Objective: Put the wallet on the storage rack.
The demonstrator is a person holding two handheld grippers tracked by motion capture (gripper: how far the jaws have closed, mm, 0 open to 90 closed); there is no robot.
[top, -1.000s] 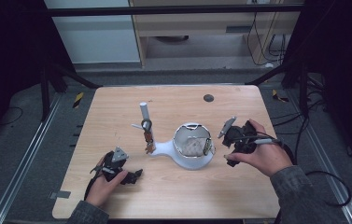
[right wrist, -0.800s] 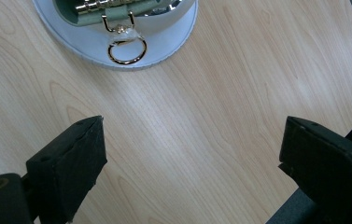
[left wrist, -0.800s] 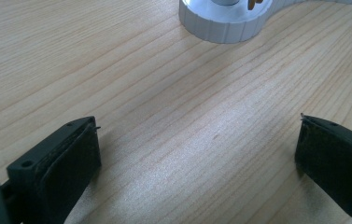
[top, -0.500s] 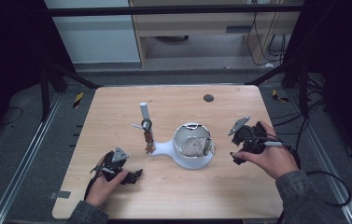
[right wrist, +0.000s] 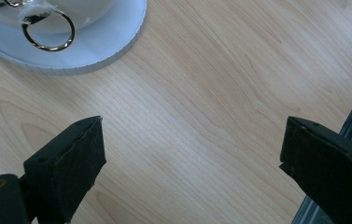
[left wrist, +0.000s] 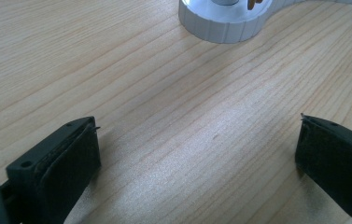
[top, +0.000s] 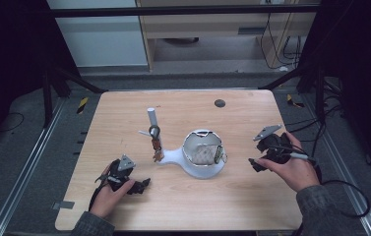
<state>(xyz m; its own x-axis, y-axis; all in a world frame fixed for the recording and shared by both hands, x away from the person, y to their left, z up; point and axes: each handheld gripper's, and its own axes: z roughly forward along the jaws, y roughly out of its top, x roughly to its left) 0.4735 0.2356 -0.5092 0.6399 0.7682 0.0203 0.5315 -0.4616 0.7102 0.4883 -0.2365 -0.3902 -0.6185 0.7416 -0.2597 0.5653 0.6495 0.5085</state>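
my right gripper (top: 253,163): jaws wide, empty | my left gripper (top: 142,185): jaws wide, empty | white stand (top: 200,164) with gold ring (right wrist: 48,31): mid-table between the 2, just left of my right jaws, which are nearer

**A laboratory recording station**

A light wooden table (top: 183,206) is enclosed by a black metal frame (top: 173,11) and flanked by aluminium rails (top: 23,182) laid on grey carpet (top: 6,147). Yellow-and-black hazard tape (top: 82,104) is seen at the table's far corners. Beyond the frame, a beige cabinet (top: 212,24) and a bundle of loose cables (top: 284,49) are visible, and a cable (top: 350,191) is trailed from the instrumented right gripper (top: 257,164), as in a research lab
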